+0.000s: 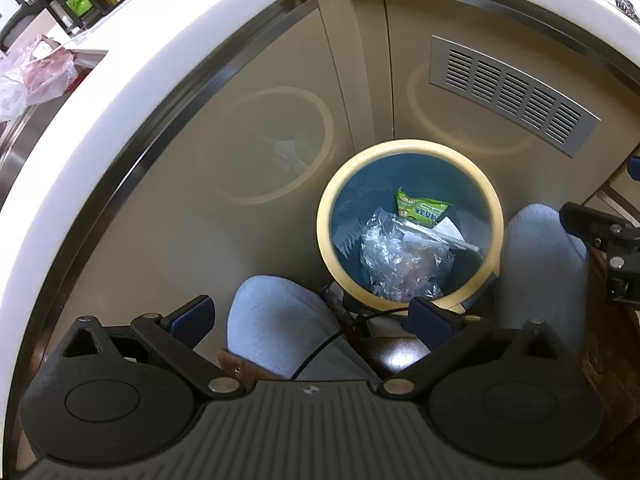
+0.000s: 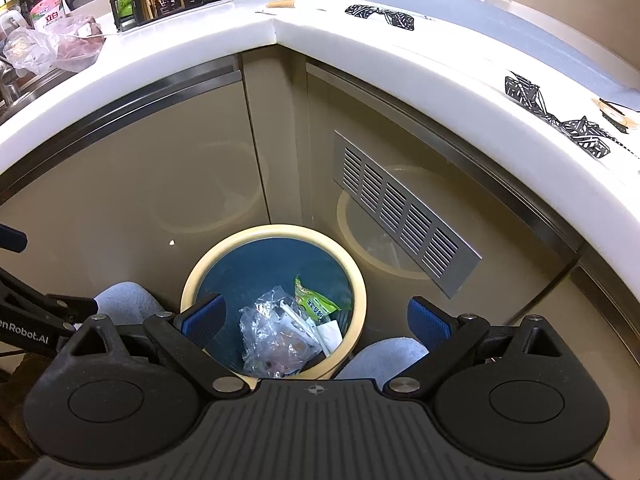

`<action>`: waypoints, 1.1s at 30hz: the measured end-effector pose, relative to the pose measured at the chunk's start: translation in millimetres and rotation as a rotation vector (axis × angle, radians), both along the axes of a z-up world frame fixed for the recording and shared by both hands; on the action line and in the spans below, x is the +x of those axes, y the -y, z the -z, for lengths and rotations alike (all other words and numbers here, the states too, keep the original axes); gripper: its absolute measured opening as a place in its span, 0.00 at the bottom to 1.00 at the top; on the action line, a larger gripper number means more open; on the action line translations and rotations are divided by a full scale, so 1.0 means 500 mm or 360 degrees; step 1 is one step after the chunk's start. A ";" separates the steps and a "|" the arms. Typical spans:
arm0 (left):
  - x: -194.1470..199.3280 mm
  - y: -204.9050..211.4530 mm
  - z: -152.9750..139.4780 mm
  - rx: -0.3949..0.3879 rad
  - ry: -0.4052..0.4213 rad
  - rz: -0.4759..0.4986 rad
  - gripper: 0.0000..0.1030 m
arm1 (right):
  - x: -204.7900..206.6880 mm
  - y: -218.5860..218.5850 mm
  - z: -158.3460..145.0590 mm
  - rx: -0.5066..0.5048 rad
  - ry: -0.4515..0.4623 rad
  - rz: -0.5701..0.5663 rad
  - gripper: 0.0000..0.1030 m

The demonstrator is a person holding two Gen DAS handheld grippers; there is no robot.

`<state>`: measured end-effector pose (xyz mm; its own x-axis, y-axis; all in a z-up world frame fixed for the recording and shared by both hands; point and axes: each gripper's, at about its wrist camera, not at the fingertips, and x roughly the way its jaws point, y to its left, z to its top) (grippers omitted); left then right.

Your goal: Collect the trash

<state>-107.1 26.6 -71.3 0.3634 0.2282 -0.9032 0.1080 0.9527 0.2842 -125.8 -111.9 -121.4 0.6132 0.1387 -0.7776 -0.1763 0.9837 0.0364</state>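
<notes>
The bin point(image 2: 273, 280) looks like smooth plastic, with a cream rim and a dark blue inside. In it lie a crinkled clear plastic bag point(image 2: 264, 332) and a glossy green wrapper point(image 2: 314, 300). The cabinet doors point(image 2: 132, 200) are glossy beige and mirror the bin. The vent point(image 2: 404, 212) is brushed metal. The counter point(image 2: 168, 64) is smooth white. The slippers point(image 1: 276, 332) are fuzzy cloth.

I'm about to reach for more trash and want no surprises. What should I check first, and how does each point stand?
1. Left gripper empty, fingers apart: ok.
2. Right gripper empty, fingers apart: ok.
3. Bin upright on the floor with its mouth uncovered: ok.
4. Room left in the bin above the clear plastic bag and green wrapper: ok.
5. More trash to collect: cannot tell; a crumpled plastic bag lies on the counter, contents unclear.
</notes>
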 end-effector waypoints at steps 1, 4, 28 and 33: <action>0.000 0.000 -0.001 0.0000 0.0002 0.0002 1.00 | 0.000 -0.002 0.000 -0.0002 0.0000 -0.0003 0.95; 0.002 0.002 0.001 0.0001 -0.0003 0.0008 1.00 | 0.000 -0.003 0.002 -0.0006 -0.0006 -0.0009 0.95; -0.003 0.012 0.000 0.0016 0.0002 0.0033 1.00 | -0.002 0.003 0.001 0.0000 -0.0003 0.0005 0.95; -0.004 0.013 -0.002 0.0018 0.0001 0.0033 1.00 | -0.004 0.002 0.000 -0.0001 0.0001 0.0007 0.95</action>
<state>-109.1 20.1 -70.4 0.3687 0.2309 -0.9004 0.1274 0.9470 0.2950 -127.6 -113.1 -121.2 0.6143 0.1352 -0.7774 -0.1718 0.9845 0.0355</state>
